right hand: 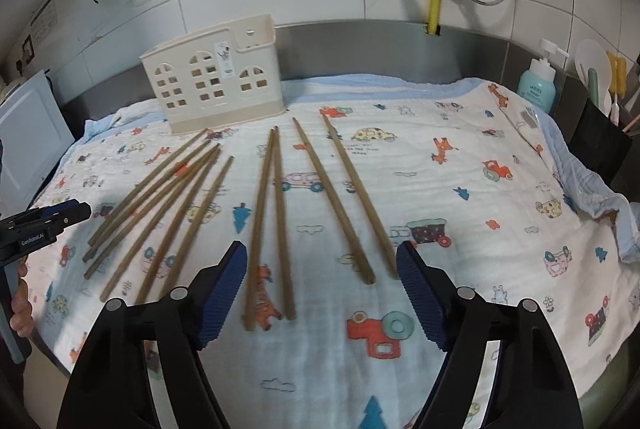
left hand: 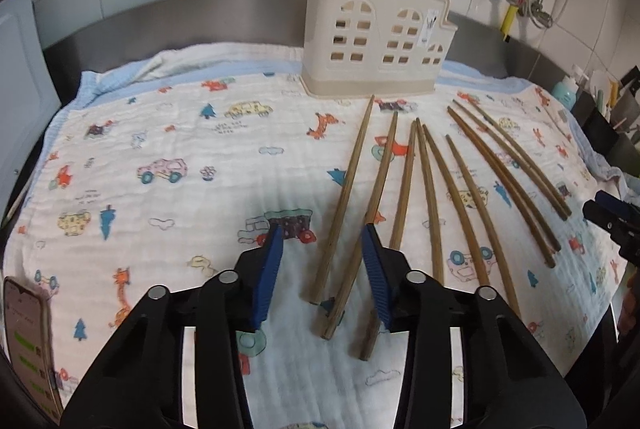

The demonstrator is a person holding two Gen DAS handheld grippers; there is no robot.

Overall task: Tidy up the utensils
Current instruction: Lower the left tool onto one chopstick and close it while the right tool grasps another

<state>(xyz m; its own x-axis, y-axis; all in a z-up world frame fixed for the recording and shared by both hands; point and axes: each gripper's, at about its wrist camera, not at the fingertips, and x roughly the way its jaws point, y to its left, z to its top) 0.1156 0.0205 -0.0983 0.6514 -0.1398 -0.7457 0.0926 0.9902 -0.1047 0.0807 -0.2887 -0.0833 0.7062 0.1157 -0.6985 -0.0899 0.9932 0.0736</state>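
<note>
Nine wooden chopsticks (left hand: 432,189) lying loose on a cartoon-print cloth (left hand: 160,157), tips toward a beige holder (left hand: 372,41) standing upright at the cloth's far edge, against a steel backsplash. Left gripper (left hand: 322,235) low over the cloth, jaws apart, straddling the near ends of two chopsticks without pressing on them. Right gripper (right hand: 322,253) also apart, wider, hovering over the near ends of four chopsticks (right hand: 316,205), nothing held. Phone (left hand: 28,341) at the cloth's left corner; soap bottle (right hand: 538,81) far right.
</note>
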